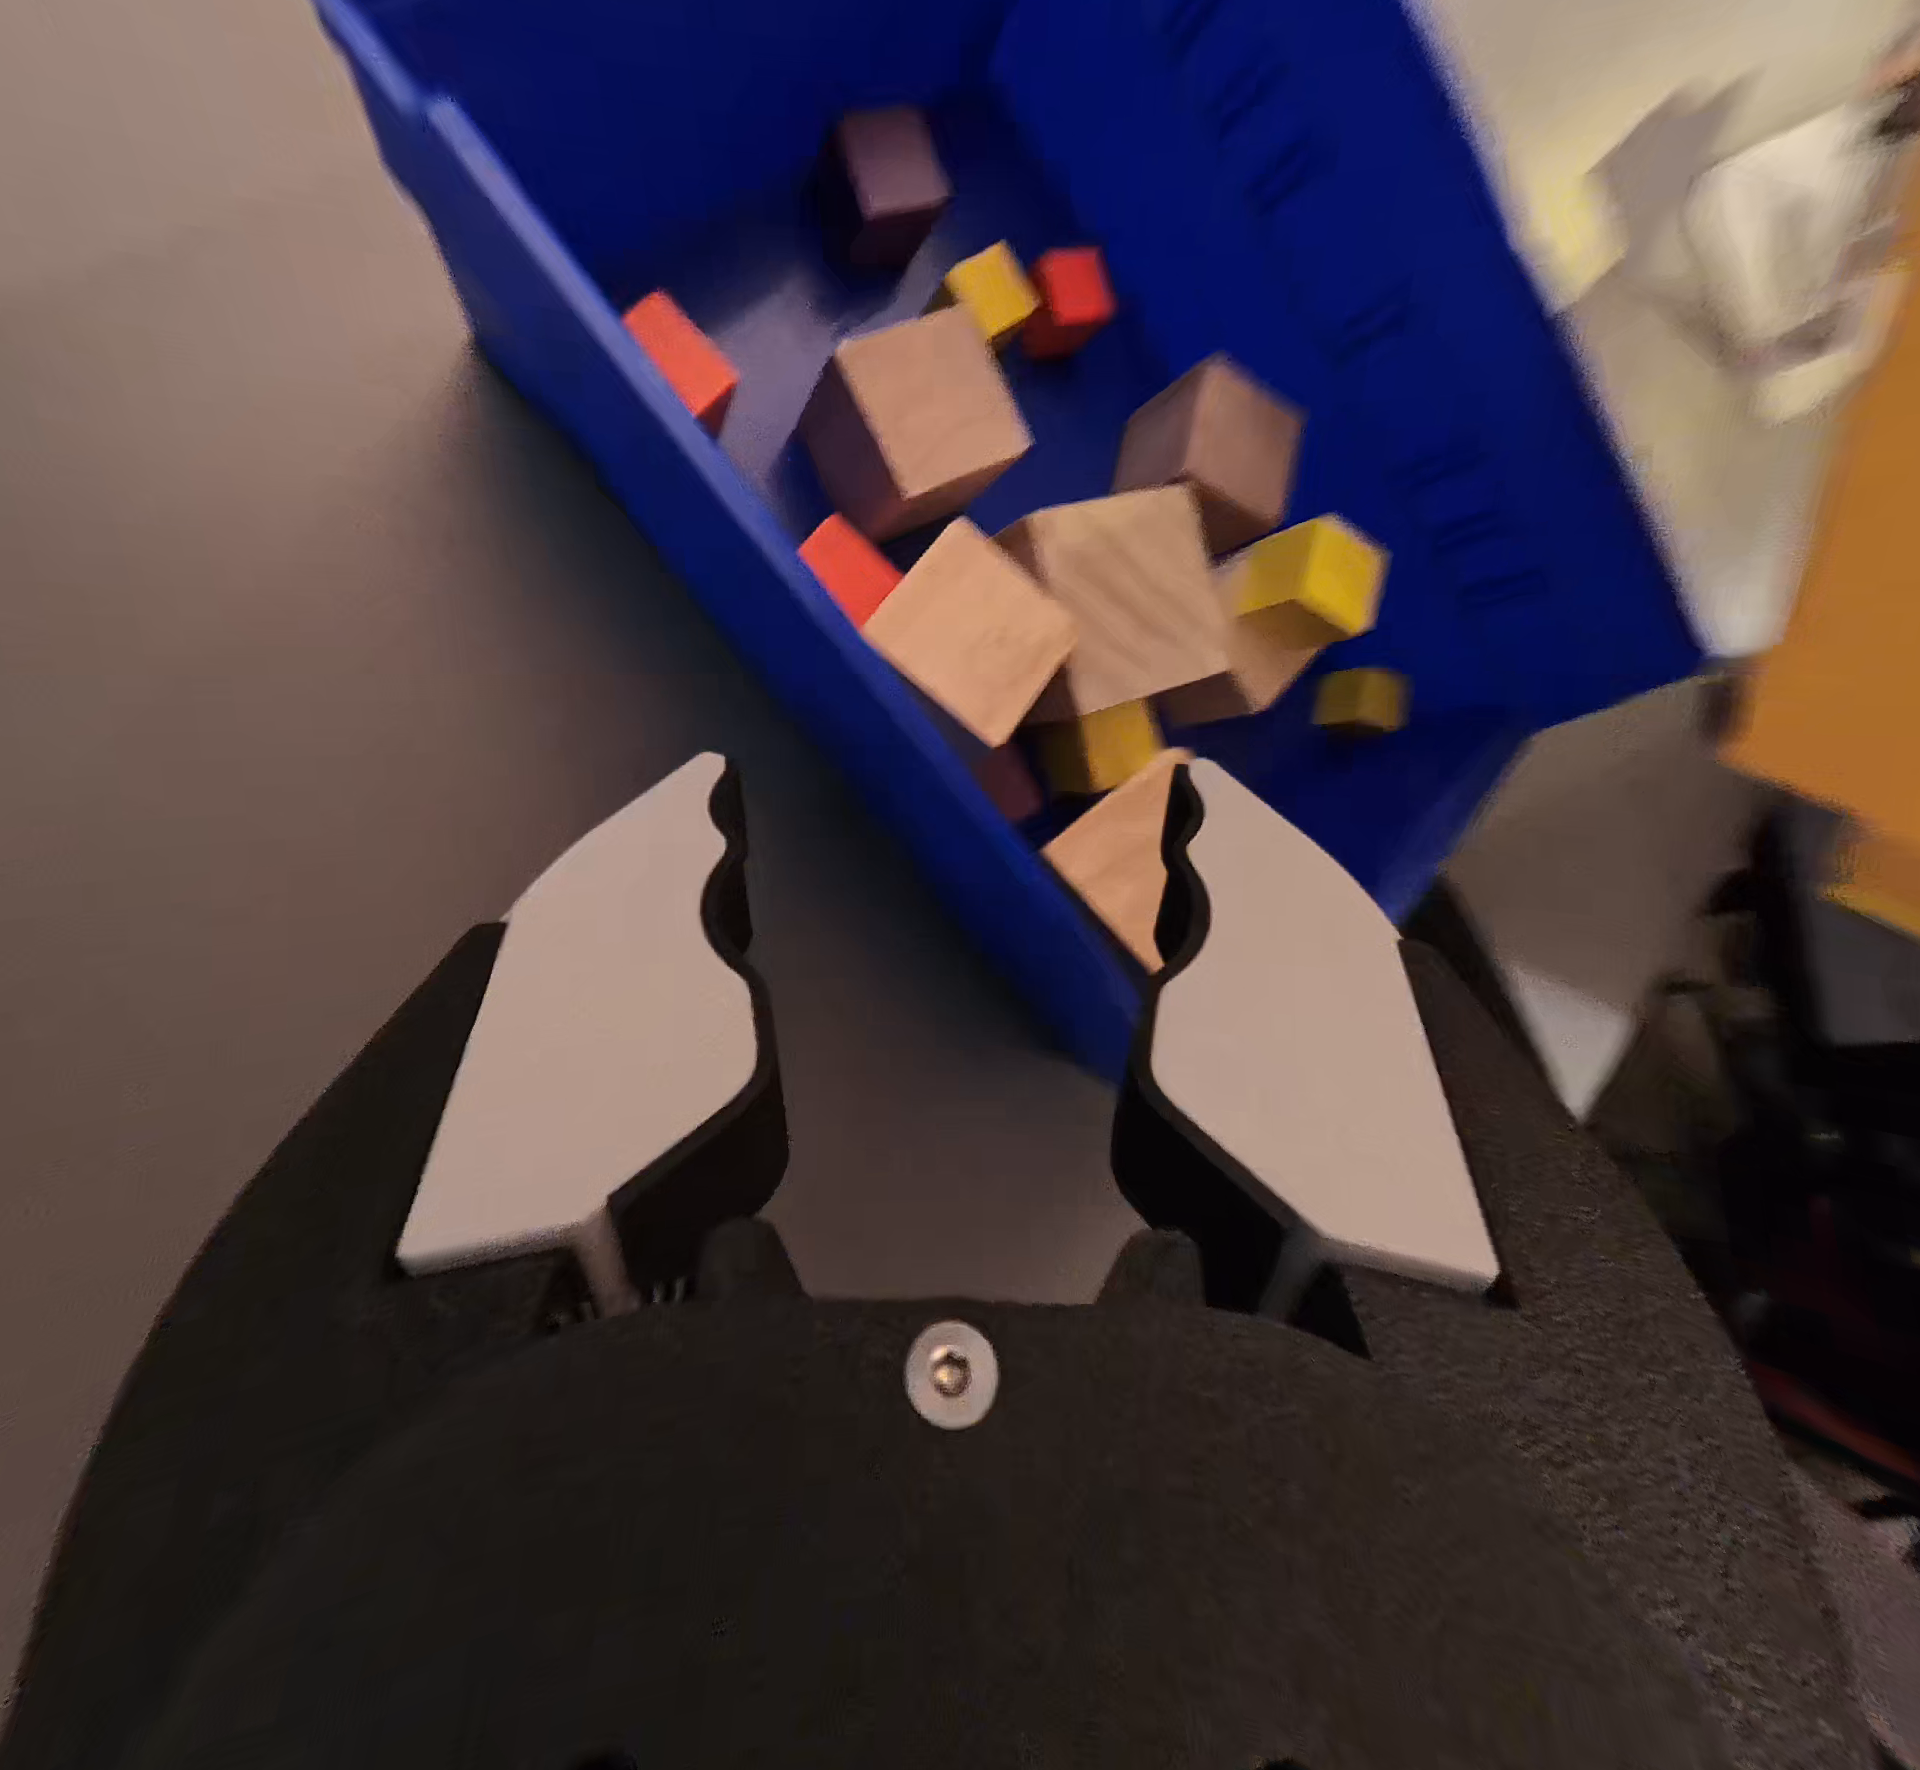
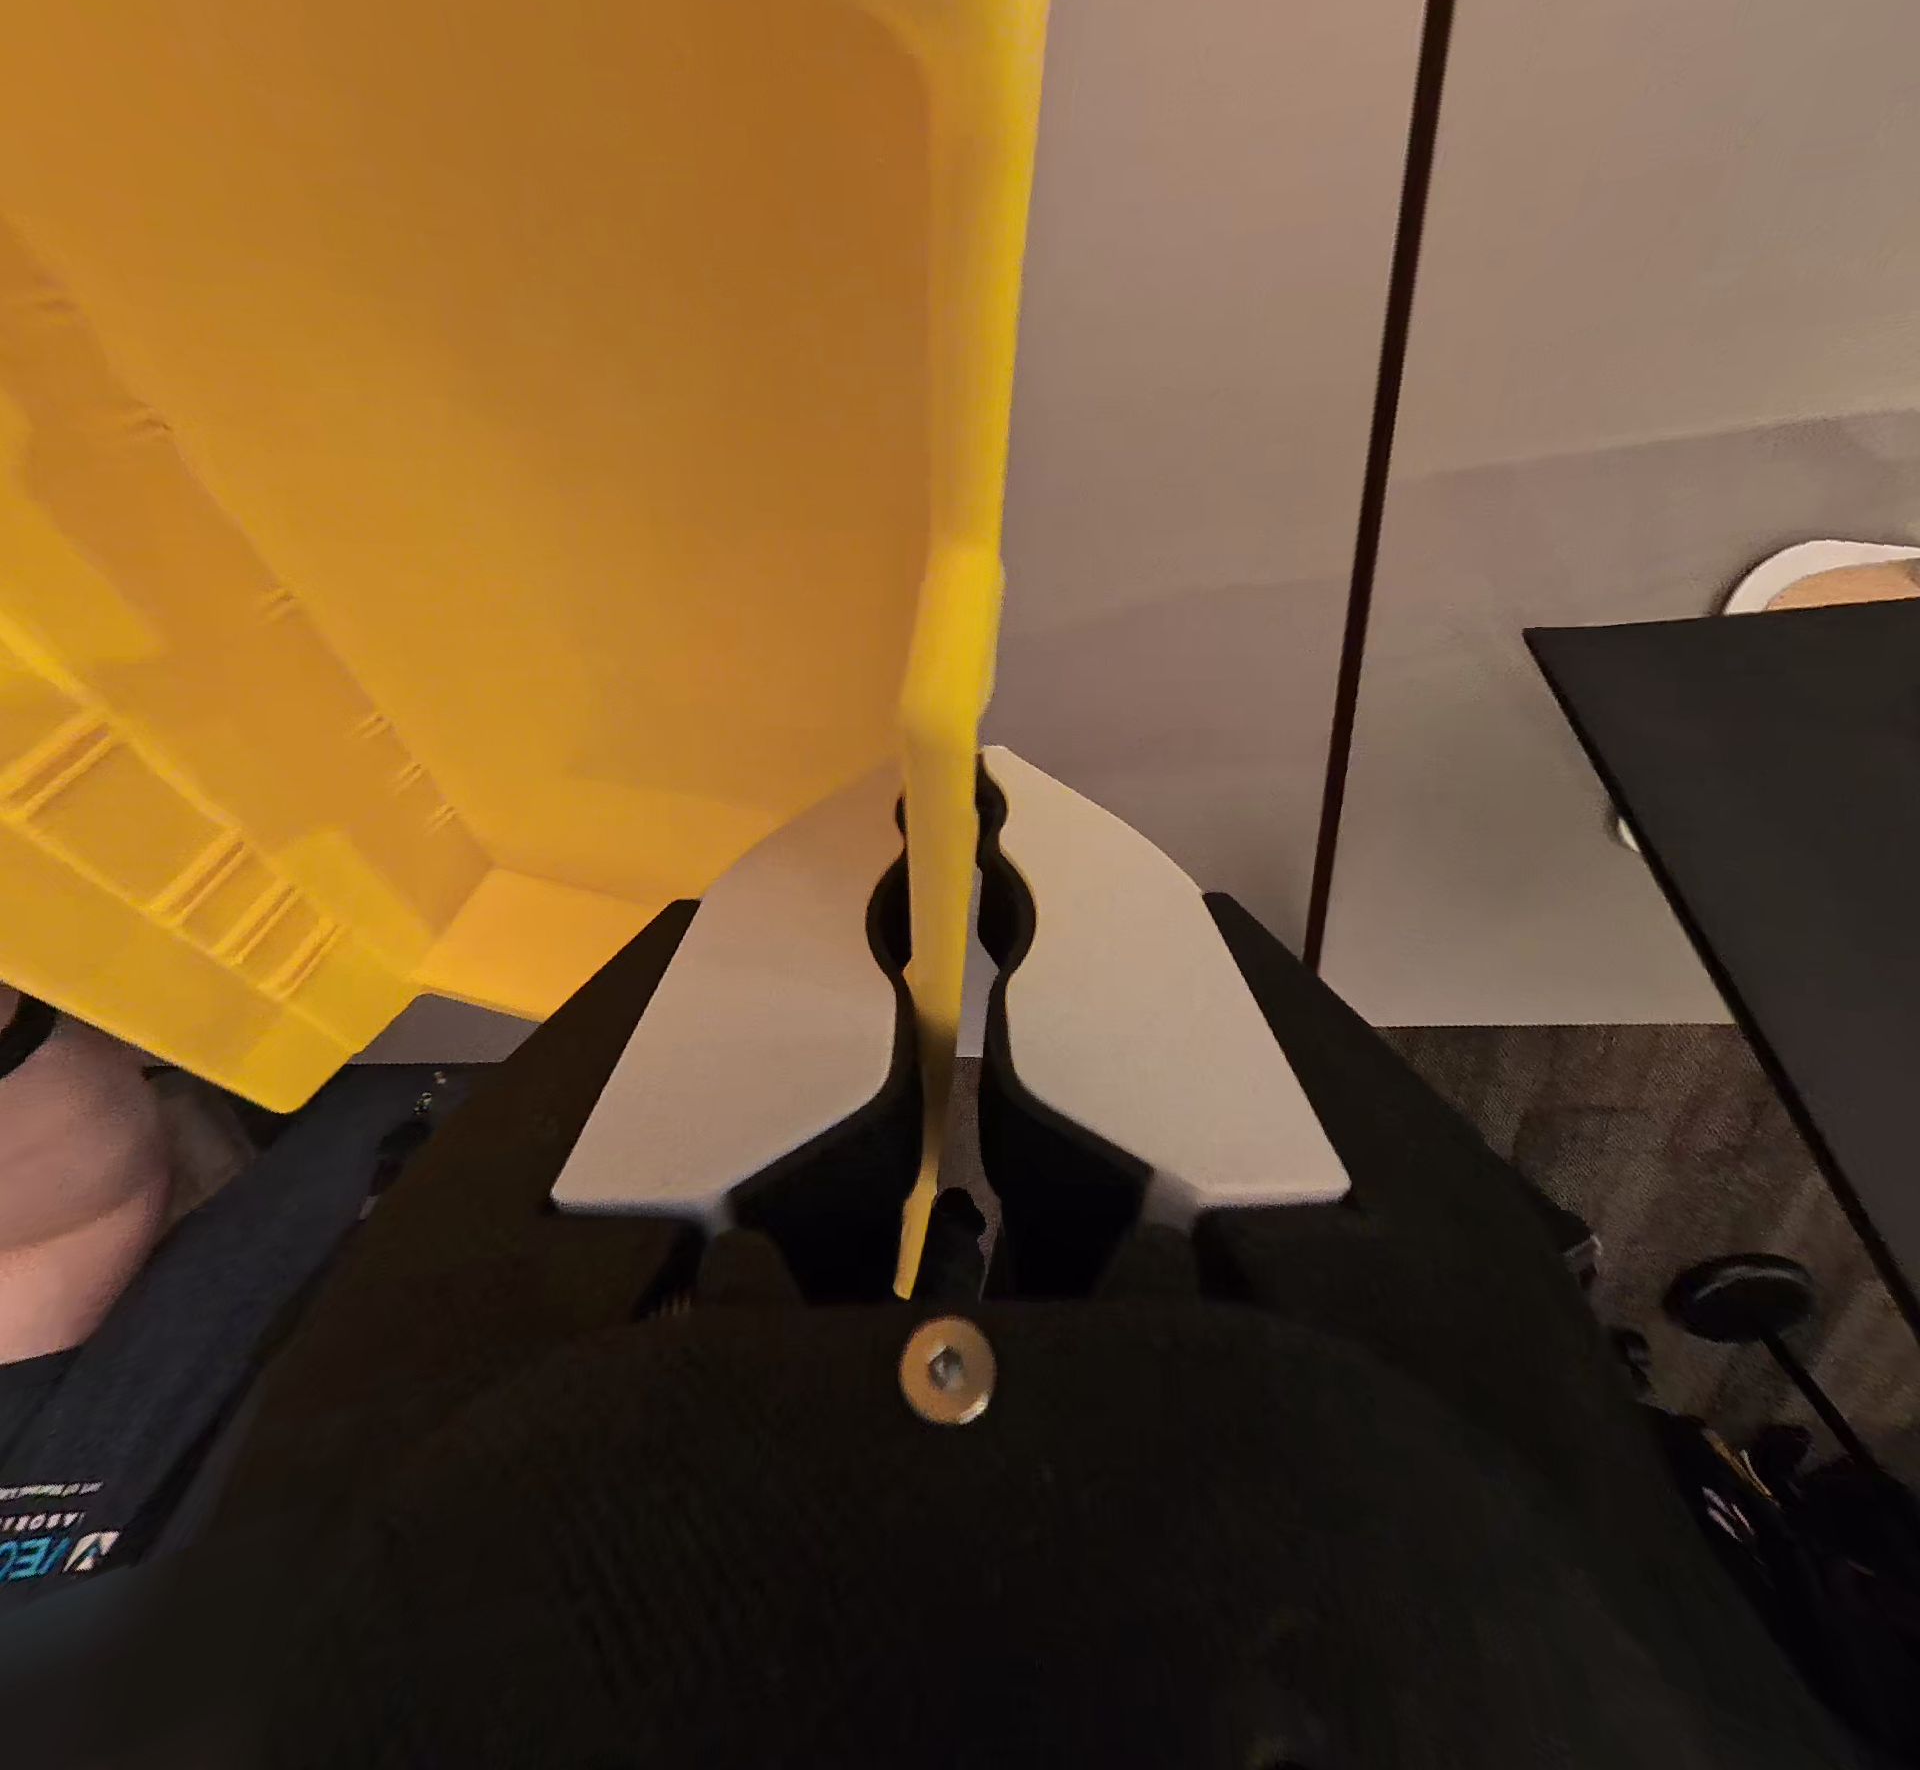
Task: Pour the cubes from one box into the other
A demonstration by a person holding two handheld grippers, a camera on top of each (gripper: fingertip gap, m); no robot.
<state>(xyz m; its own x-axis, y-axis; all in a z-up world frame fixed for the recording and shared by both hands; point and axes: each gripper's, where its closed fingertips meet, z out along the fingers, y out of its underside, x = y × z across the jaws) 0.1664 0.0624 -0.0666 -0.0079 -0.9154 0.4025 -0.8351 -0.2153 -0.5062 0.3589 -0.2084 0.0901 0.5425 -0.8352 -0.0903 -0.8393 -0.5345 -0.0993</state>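
A blue box (image 1: 644, 432) stands on the grey table and holds several cubes (image 1: 1122, 598): plain wood, yellow, red and purple. Some of the cubes are blurred. My left gripper (image 1: 956, 770) is open at the box's near corner. The box's side wall runs between the fingers and touches the right finger (image 1: 1288, 1045). My right gripper (image 2: 940, 785) is shut on the wall of a yellow box (image 2: 499, 390), which hangs lifted and tilted with its outer side towards the camera. Its inside is hidden. The yellow box also shows blurred at the right edge of the left wrist view (image 1: 1839, 619).
The grey table (image 1: 239, 629) spreads left of the blue box. A black tabletop (image 2: 1766, 837) stands at the right of the right wrist view. A person's dark shirt (image 2: 125, 1388) is at lower left. Dark cables and gear (image 1: 1829, 1201) lie right of the table.
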